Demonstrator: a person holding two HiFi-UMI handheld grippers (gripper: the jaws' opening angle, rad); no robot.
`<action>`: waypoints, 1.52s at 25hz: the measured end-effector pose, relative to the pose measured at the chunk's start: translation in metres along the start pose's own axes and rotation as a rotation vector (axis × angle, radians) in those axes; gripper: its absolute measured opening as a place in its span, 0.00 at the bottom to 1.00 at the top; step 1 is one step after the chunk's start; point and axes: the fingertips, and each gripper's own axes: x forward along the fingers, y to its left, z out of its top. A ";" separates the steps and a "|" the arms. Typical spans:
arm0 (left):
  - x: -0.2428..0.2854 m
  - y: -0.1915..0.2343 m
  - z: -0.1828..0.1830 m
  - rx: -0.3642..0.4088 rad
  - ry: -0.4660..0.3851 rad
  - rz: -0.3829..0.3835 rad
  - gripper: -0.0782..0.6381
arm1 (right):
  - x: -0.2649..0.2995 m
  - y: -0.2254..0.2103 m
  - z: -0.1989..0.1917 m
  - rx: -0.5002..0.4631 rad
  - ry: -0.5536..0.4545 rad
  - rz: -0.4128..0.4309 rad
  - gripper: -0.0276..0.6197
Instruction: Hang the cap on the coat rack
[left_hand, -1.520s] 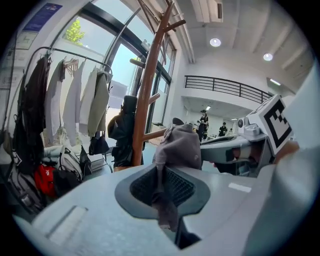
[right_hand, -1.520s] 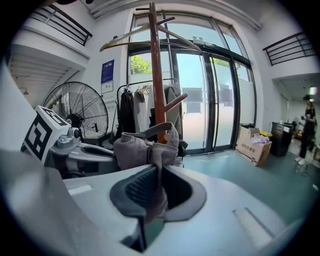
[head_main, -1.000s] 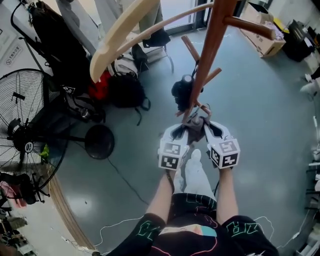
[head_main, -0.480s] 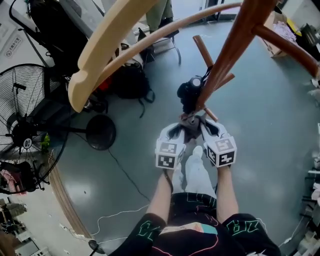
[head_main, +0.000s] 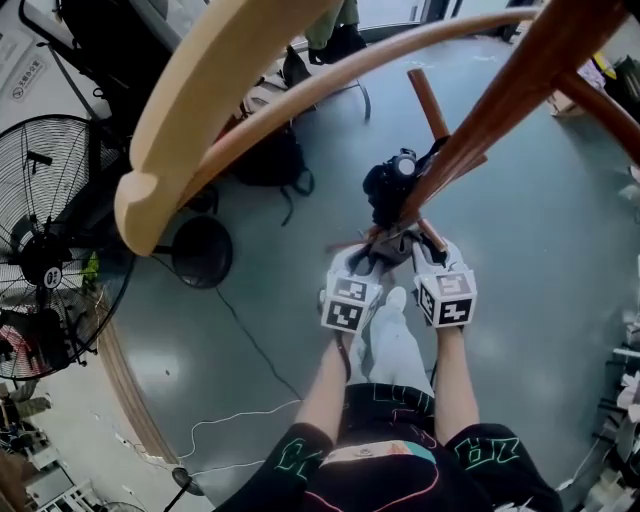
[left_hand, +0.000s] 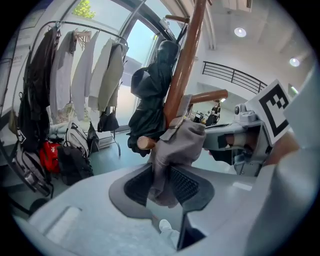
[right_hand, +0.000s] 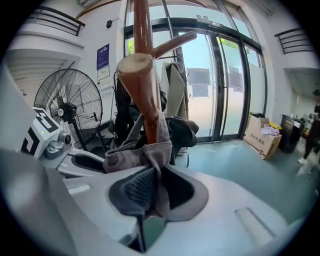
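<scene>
The grey cap is draped over a low peg of the brown wooden coat rack. My left gripper and right gripper flank it from below. In the left gripper view, the cap hangs loosely between the jaws of the left gripper, which are opening, and the pads stand off the cloth. In the right gripper view, the cap likewise droops between the opening jaws of the right gripper. A dark garment hangs on the pole just above.
A standing fan and its round base are at the left, with backpacks behind. A pale curved rack arm sweeps overhead. A clothes rail with coats and a cardboard box stand farther off.
The coat rack looms larger and nearer overhead. Both grippers have edged up toward the pole, and the cap now rests on the peg.
</scene>
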 end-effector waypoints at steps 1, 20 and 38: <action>0.000 -0.001 -0.001 0.001 0.003 -0.006 0.28 | 0.000 -0.002 0.000 0.001 0.001 -0.010 0.14; -0.062 -0.013 0.081 0.131 -0.294 -0.027 0.12 | -0.068 -0.012 0.033 0.023 -0.210 -0.138 0.10; -0.127 -0.031 0.204 0.285 -0.566 0.046 0.12 | -0.150 -0.020 0.157 -0.083 -0.518 -0.228 0.05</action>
